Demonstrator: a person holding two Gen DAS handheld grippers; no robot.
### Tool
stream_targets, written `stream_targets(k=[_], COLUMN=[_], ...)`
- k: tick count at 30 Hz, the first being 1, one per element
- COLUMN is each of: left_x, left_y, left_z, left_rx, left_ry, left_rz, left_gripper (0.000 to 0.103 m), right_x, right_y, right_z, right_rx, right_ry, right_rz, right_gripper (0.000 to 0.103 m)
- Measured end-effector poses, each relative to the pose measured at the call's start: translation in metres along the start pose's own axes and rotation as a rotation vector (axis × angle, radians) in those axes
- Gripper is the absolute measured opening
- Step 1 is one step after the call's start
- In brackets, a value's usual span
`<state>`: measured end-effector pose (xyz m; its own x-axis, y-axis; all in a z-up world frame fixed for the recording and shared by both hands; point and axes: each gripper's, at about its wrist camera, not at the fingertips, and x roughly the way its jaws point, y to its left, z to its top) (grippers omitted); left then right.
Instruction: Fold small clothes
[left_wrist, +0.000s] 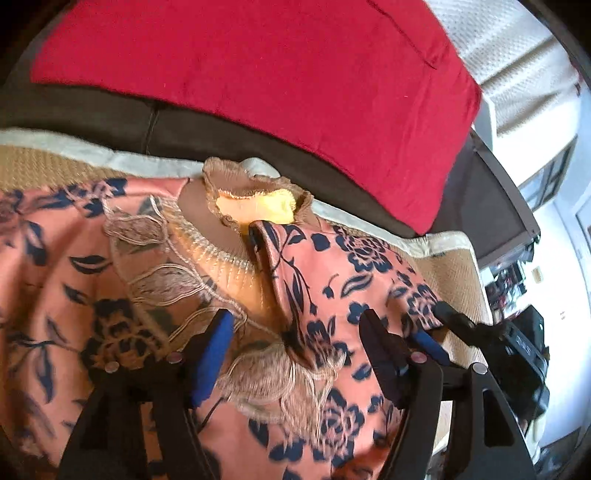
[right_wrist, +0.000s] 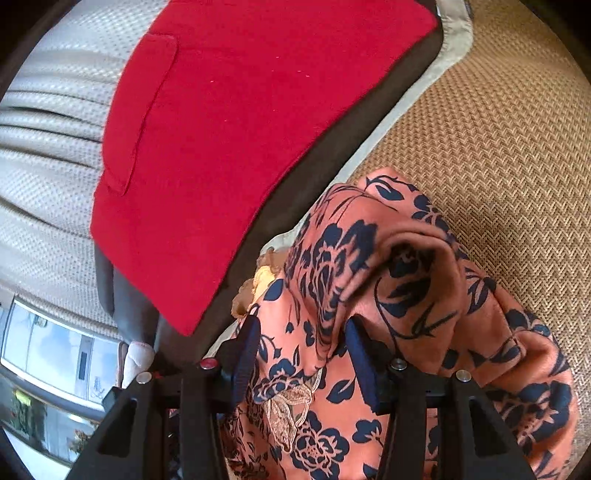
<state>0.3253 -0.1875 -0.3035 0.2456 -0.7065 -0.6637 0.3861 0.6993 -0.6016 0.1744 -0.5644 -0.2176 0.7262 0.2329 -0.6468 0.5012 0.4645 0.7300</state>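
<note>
A salmon-pink garment with dark blue flowers (left_wrist: 321, 266) lies crumpled on a woven tan mat (left_wrist: 454, 273). Beige lace trim (left_wrist: 273, 376) and a yellow lining (left_wrist: 269, 208) show at its neck. My left gripper (left_wrist: 295, 332) is open, its fingers straddling the lace and a fold of the cloth. The other gripper's black fingers (left_wrist: 458, 321) press on the cloth edge at the right. In the right wrist view the garment (right_wrist: 424, 295) bunches up over the mat (right_wrist: 480, 129). My right gripper (right_wrist: 303, 332) is open with cloth between its fingers.
A folded red cloth (left_wrist: 258, 66) lies on a dark brown cushion (left_wrist: 221, 129) behind the mat; it also shows in the right wrist view (right_wrist: 221, 129). A white textured sofa back (right_wrist: 48, 155) is beyond it. A window and shelves (left_wrist: 546, 192) are at the far right.
</note>
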Motion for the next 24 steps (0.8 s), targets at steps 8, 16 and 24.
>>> stream_targets(k=[8,16,24], left_x=[0.029,-0.005,-0.072], left_y=[-0.014,-0.030,-0.009], left_z=[0.005,0.007,0.004], left_rx=[0.004,0.082,0.185], left_ry=[0.005,-0.069,-0.066], left_rz=[-0.055,-0.025,0.143], left_gripper=[0.020,0.003,0.003], right_x=[0.005,-0.031,-0.060], right_y=[0.004,0.016,-0.006], right_z=[0.002,0.011,0.025], right_rx=[-0.040,-0.140,-0.058], right_ry=[0.018,-0.003,-0.135], right_rz=[0.014,0.201,0.117], right_gripper=[0.052,0.052,0.052])
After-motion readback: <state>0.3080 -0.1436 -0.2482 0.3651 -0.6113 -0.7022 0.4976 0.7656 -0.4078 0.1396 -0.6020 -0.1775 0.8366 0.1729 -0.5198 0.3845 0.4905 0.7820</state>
